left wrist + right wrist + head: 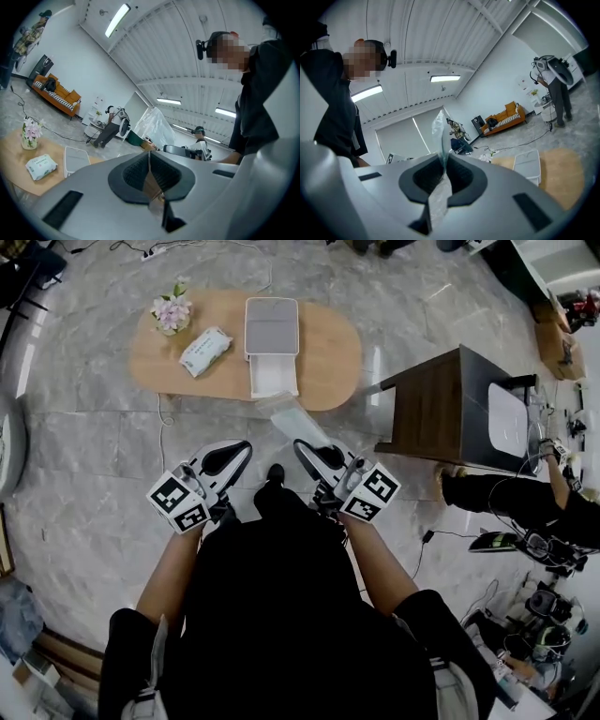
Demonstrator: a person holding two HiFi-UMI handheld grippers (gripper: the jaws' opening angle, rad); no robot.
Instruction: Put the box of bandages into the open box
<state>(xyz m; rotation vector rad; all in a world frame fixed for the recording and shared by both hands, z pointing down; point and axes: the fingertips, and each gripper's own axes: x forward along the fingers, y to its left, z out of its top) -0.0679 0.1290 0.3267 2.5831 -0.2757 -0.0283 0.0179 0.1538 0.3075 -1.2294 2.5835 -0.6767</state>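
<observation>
A white pack of bandages with green print (204, 350) lies on the oval wooden table (328, 343), just left of the open white box (272, 338) with its lid folded toward me. My right gripper (300, 446) is shut on a clear plastic bag (291, 418) that sticks up out of its jaws (439, 129), short of the table's near edge. My left gripper (246, 448) hangs beside it, shut and holding nothing. From the left gripper view the pack (41, 166) and the box (77, 159) lie far off to the left.
A small vase of pink flowers (172, 313) stands at the table's far left end. A dark wooden side table (441, 399) stands to the right, with a person's legs (506, 498) and cables on the floor beside it. An orange sofa (504, 117) lines the far wall.
</observation>
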